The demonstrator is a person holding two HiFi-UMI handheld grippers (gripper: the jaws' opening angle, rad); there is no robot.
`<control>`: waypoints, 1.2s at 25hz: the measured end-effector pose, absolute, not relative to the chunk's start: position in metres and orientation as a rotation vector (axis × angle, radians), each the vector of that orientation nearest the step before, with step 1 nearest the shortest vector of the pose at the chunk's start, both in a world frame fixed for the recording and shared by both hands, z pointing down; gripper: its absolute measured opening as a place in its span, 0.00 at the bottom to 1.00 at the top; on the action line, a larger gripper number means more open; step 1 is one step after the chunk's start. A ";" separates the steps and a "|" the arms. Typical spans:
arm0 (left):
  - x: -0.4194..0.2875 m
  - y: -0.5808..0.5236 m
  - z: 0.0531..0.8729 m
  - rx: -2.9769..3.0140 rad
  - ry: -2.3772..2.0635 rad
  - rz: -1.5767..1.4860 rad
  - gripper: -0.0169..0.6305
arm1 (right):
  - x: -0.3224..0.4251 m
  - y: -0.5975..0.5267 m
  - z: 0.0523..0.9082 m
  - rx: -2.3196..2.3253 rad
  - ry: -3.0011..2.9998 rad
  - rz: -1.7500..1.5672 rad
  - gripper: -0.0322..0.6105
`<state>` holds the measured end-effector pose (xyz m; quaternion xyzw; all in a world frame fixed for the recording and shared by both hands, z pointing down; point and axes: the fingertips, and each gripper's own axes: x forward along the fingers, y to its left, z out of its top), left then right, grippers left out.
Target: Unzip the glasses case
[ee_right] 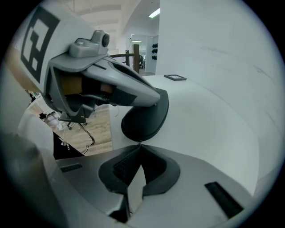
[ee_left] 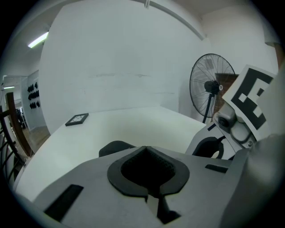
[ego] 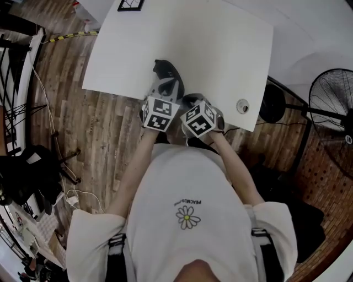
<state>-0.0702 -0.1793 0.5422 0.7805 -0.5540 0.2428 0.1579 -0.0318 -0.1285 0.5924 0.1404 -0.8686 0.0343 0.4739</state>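
A black oval glasses case [ego: 164, 69] lies near the front edge of the white table [ego: 220, 49]. My left gripper [ego: 165, 88] is shut, and its grey fingers lie over the near half of the case. In the left gripper view the case [ee_left: 113, 148] shows as a dark hump just behind the shut tips [ee_left: 146, 148]. My right gripper [ego: 186, 101] sits close beside the left one, also shut. In the right gripper view its tips [ee_right: 140, 144] meet right at the near end of the case [ee_right: 144, 120]. Whether they pinch a zipper pull does not show.
A black-framed square [ego: 130, 5] lies at the table's far edge. A small round disc [ego: 242, 106] sits at the front right corner. A standing fan [ego: 333, 104] is on the right. Cables and dark gear lie on the wooden floor [ego: 110, 132] at left.
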 end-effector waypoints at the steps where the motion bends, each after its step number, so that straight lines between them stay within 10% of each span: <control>1: -0.071 -0.179 0.543 2.232 -1.586 0.694 0.05 | -0.031 -0.132 0.593 0.345 -2.123 0.080 0.06; 30: -0.075 -0.189 0.542 2.187 -1.561 0.685 0.05 | -0.076 -0.235 0.588 0.202 -2.097 -0.235 0.06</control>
